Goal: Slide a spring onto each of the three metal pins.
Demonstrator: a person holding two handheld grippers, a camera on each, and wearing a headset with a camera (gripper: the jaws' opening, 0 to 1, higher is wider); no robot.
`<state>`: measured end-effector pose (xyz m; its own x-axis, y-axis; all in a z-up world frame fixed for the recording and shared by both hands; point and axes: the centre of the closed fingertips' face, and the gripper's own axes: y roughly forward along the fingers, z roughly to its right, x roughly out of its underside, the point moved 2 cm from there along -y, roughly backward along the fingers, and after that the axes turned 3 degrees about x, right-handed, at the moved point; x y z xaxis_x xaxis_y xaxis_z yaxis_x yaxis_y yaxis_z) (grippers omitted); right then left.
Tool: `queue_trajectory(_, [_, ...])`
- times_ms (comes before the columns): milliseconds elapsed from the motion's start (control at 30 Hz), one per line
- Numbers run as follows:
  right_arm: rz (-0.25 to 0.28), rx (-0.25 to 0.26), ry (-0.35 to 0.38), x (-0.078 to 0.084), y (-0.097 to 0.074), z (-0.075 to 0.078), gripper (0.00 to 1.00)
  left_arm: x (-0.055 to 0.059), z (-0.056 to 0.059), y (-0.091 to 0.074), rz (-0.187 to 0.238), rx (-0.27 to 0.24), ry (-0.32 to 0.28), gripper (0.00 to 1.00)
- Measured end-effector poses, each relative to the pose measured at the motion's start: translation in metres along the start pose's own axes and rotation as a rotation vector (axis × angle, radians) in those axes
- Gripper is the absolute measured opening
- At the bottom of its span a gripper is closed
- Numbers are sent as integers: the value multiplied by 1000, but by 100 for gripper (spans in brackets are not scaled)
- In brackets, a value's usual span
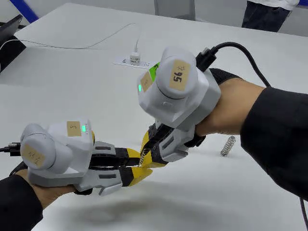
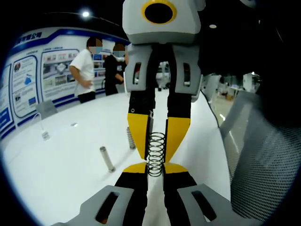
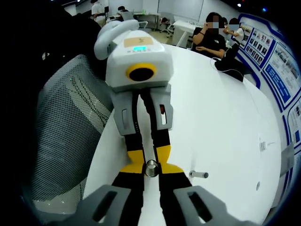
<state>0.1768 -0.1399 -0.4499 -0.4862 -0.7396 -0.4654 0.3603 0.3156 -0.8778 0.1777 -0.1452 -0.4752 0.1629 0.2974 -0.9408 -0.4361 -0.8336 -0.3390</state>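
Note:
A small coil spring (image 1: pixel 142 158) hangs between the yellow tips of both grippers, which meet nose to nose above the white table (image 1: pixel 72 82). My left gripper (image 1: pixel 138 169) comes in from the lower left and is shut on the spring's near end (image 2: pixel 156 165). From above, my right gripper (image 1: pixel 150 158) closes on the same spring, seen end-on (image 3: pixel 151 168) in its own view. I cannot tell whether a pin sits inside the coil. A bare metal pin (image 2: pixel 107 159) rests on the table. A second spring (image 1: pixel 228 146) lies to the right.
A white power strip (image 1: pixel 134 60) with a cable lies at the back of the table. A mesh chair back (image 2: pixel 263 155) stands beside the table edge. People stand and sit (image 2: pixel 87 75) further off. Another coiled piece (image 2: pixel 130 137) rests near the bare pin.

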Motion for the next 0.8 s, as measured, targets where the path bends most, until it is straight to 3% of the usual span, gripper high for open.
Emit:
queue_trajectory(333, [-8,5,-1,1,-1,2,12,1,-2,-2,2,-12,-6,14])
queue_trajectory(800, [-17,17,16,8,-6,8,12,9,-7,-8,-6,-49,-45,28])
